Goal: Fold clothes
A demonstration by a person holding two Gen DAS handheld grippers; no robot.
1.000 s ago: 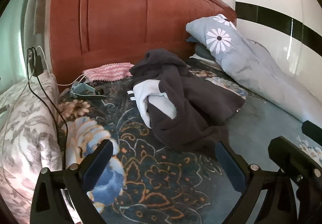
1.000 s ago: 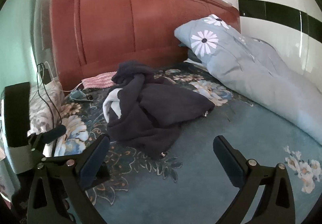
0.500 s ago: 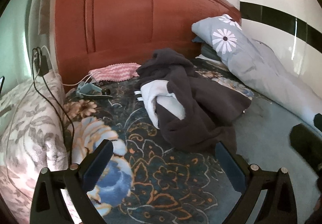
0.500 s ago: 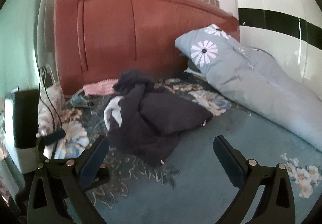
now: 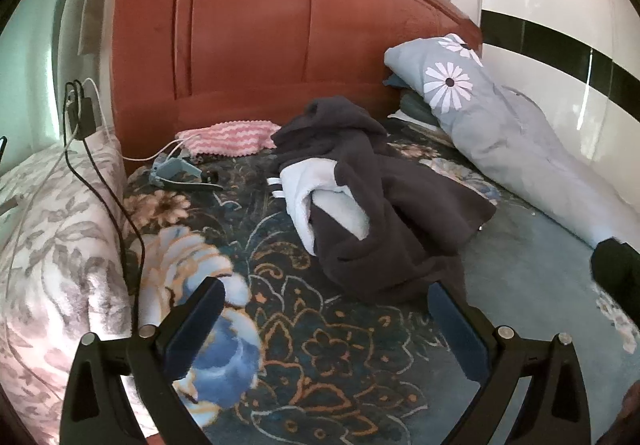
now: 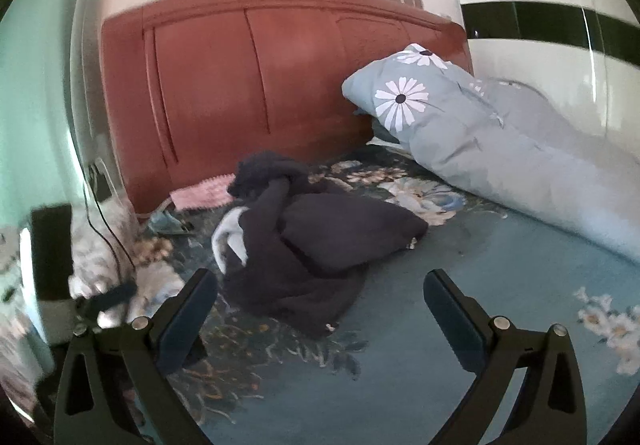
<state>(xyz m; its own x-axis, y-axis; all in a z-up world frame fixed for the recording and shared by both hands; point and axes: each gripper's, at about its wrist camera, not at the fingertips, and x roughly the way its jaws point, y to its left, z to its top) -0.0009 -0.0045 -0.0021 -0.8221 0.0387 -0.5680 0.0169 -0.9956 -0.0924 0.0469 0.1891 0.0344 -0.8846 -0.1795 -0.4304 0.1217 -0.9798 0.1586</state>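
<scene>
A crumpled dark garment (image 5: 384,205) with a white fleece lining (image 5: 320,201) lies in a heap on the floral bedspread (image 5: 304,345), near the red headboard. It also shows in the right wrist view (image 6: 316,241). My left gripper (image 5: 326,309) is open and empty, just in front of the heap's near edge. My right gripper (image 6: 320,297) is open and empty, held above the bed with the heap's near edge between its fingers' line of sight. Neither gripper touches the garment.
A red headboard (image 5: 256,37) stands behind. A grey daisy-print duvet (image 5: 520,141) lies along the right wall. A pink striped cloth (image 5: 228,139), a small blue-grey object (image 5: 172,169) and cables (image 5: 100,181) lie at the left, by a floral pillow (image 5: 52,245).
Both grippers have pulled back and risen slightly; the right wrist view now shows more wall above the headboard. The garment has not moved.
</scene>
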